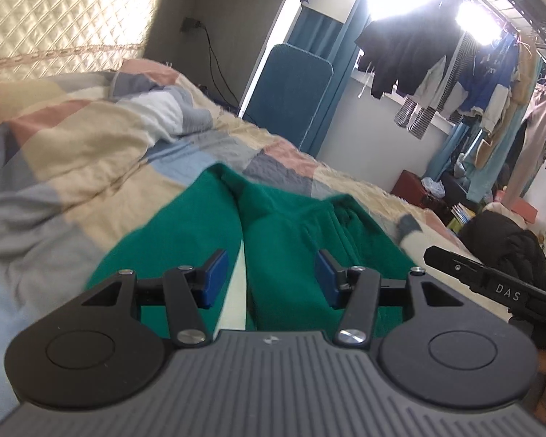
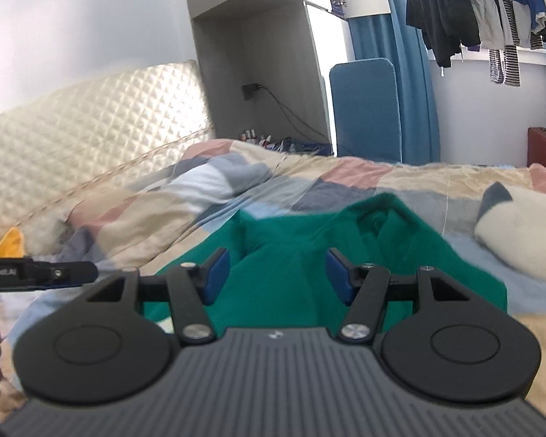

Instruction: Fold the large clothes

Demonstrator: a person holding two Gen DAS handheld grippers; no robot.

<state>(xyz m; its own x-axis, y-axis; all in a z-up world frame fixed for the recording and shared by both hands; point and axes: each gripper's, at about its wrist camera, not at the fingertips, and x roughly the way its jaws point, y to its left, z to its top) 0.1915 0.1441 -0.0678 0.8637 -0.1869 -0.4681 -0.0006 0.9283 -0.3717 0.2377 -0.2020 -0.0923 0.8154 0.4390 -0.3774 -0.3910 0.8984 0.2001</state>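
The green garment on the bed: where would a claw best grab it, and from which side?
Judging by its pose, the green garment lies fairly flat on the quilt, so a near edge or corner seems best. Come from above at the near side, where both open claws, left and right, hover.

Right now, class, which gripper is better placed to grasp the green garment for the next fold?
Probably left. The left gripper is open with the green garment filling the space between its fingers. The right gripper, also open, sits nearer the garment's edge.
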